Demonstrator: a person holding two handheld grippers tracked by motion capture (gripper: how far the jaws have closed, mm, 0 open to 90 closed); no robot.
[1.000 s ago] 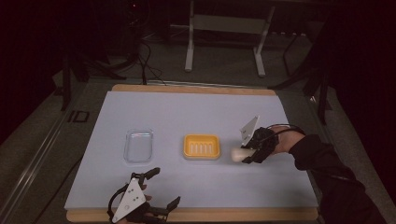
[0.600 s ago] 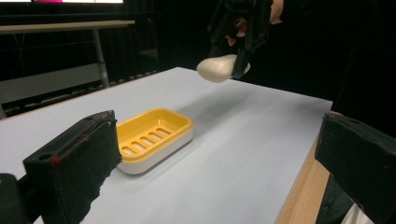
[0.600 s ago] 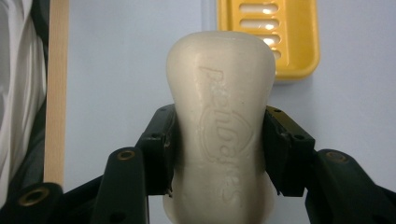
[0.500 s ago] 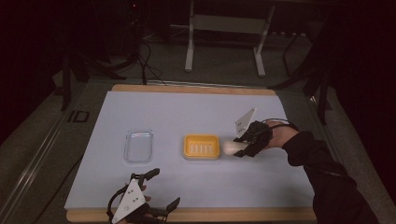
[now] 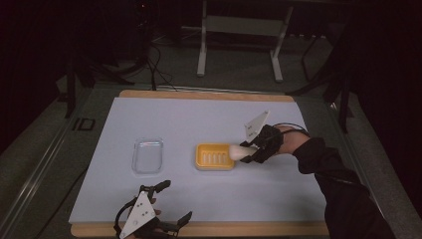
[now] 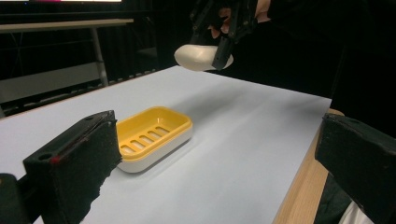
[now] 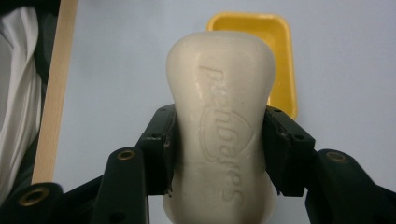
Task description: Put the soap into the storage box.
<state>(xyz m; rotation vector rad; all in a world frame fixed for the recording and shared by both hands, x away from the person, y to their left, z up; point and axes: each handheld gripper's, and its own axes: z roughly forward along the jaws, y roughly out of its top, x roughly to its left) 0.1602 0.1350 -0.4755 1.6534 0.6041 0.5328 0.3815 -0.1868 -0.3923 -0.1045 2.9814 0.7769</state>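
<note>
**Soap bar hovering at the right end of the yellow dish**

Taking the yellow soap dish (image 5: 215, 156) as landmark throughout. Sitting near the middle of the desk (image 5: 199, 119), long axis running left-right in the high view, slotted floor facing up and bare.

Right tool (image 5: 247, 151) gripping one pale soap bar (image 5: 238, 152), jaws pressing on both long flanks at the bar's waist; embossed lettering showing in the right gripper view (image 7: 219, 135). Bar's long axis lying along the jaws and pointing toward the dish, free end overlapping the dish's right rim in the high view. From the left gripper view, soap (image 6: 201, 57) hanging clear above the desk, above and beyond the dish (image 6: 152, 136), not touching it. Judging the coming move as a short carry leftward and down, keeping the bar's axis in line with the dish's.

Left tool (image 5: 169, 204) resting at the near desk edge, well apart from the dish on its near-left side, jaws spread wide and holding nothing. Right tool clearly the nearer one.

Clear shallow tray (image 5: 148, 155) lying left of the dish, apart from it, looking empty.

Count: one soap bar, one yellow dish, one clear tray, two tools.
</note>
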